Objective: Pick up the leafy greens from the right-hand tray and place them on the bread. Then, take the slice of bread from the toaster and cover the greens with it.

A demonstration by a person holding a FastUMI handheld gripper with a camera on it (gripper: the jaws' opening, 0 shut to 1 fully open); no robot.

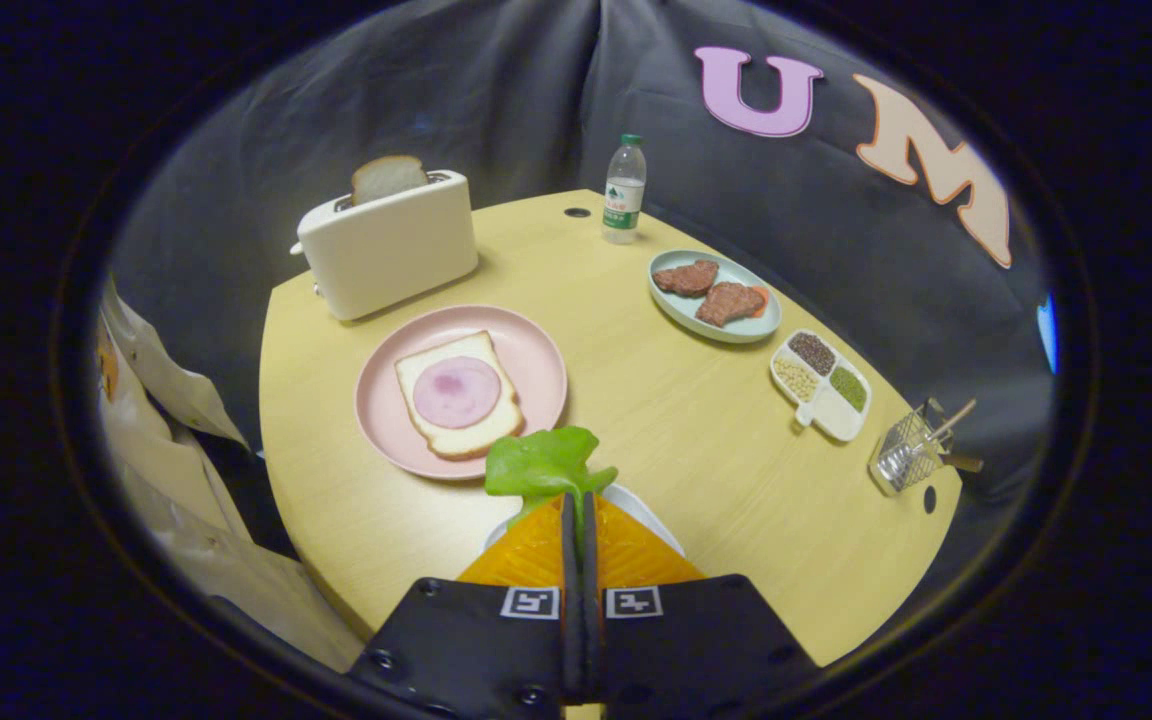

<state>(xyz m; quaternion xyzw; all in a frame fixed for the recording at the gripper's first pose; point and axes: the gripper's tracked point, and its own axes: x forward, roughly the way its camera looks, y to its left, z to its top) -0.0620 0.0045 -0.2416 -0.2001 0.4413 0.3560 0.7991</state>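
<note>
While the fingers (577,515) are pressed together on the stem end of the leafy greens (541,464), the leaf stands up just ahead of their tips, lifted clear of the white tray (648,512) whose rim peeks out beneath them. That puts the work in the first step: the greens are picked up and in carriage, not yet laid down.

Just beyond the leaf, slightly to the left, sits the pink plate (526,360) on the bench (656,400), holding the bread (476,425) with a round slice of ham (456,391) on top. The near rim of the plate is close to the leaf's tip.

The next move, as I judge it, calls for a short carry forward and left until the greens hang over the ham, then a lowering and an opening of the fingers so the leaf lies flat, not draped over the plate's edge.

Farther back stands the toaster (391,245), with the slice of bread (388,177) poking from its slot, waiting for the second step. To the right are a dish of meat (715,294), a divided dish of grains (822,384), a wire basket (911,452), and a water bottle (624,190) at the far edge.
</note>
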